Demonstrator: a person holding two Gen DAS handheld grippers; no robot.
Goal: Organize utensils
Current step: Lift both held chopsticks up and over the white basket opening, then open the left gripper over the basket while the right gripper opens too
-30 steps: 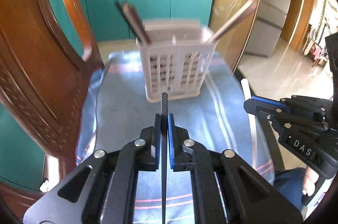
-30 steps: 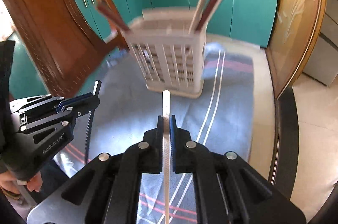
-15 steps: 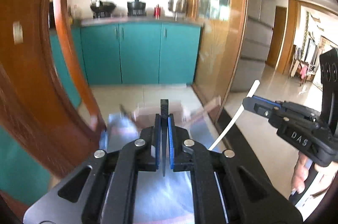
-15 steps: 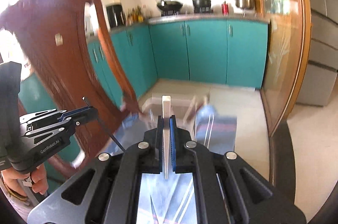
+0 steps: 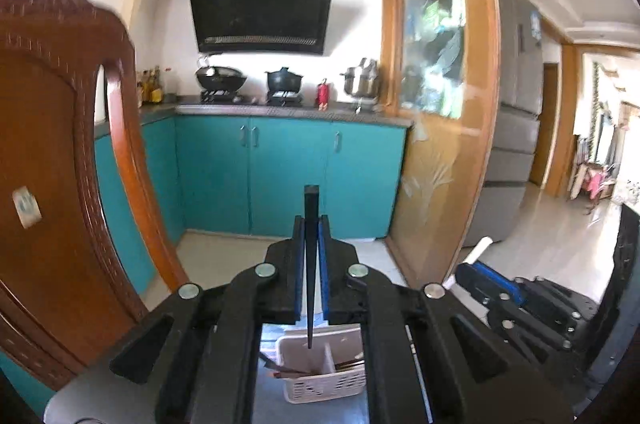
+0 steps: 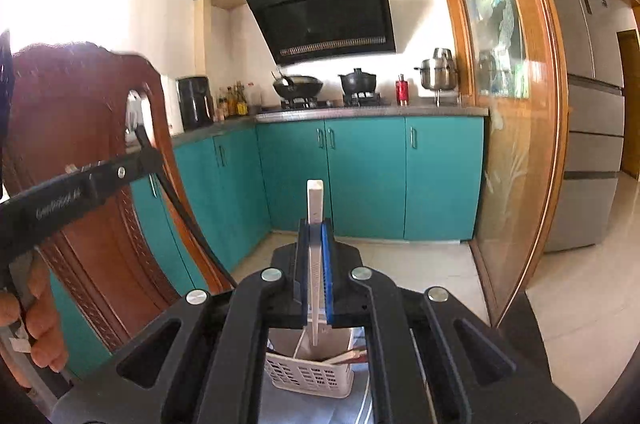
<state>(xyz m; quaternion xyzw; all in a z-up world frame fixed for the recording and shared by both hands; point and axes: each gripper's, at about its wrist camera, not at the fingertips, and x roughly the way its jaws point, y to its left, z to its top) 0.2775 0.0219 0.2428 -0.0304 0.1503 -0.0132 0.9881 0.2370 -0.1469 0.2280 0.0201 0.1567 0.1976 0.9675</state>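
Left claw [image 5: 310, 256] clamped on a black chopstick [image 5: 310, 264], held upright, tip down over the white basket [image 5: 324, 380] below. Right claw [image 6: 316, 260] pinches a white chopstick [image 6: 315, 248] the same way. Both stand vertical, probably so they drop straight into a compartment. Basket sits on the cloth-covered counter [image 6: 320, 408], other sticks leaning inside.
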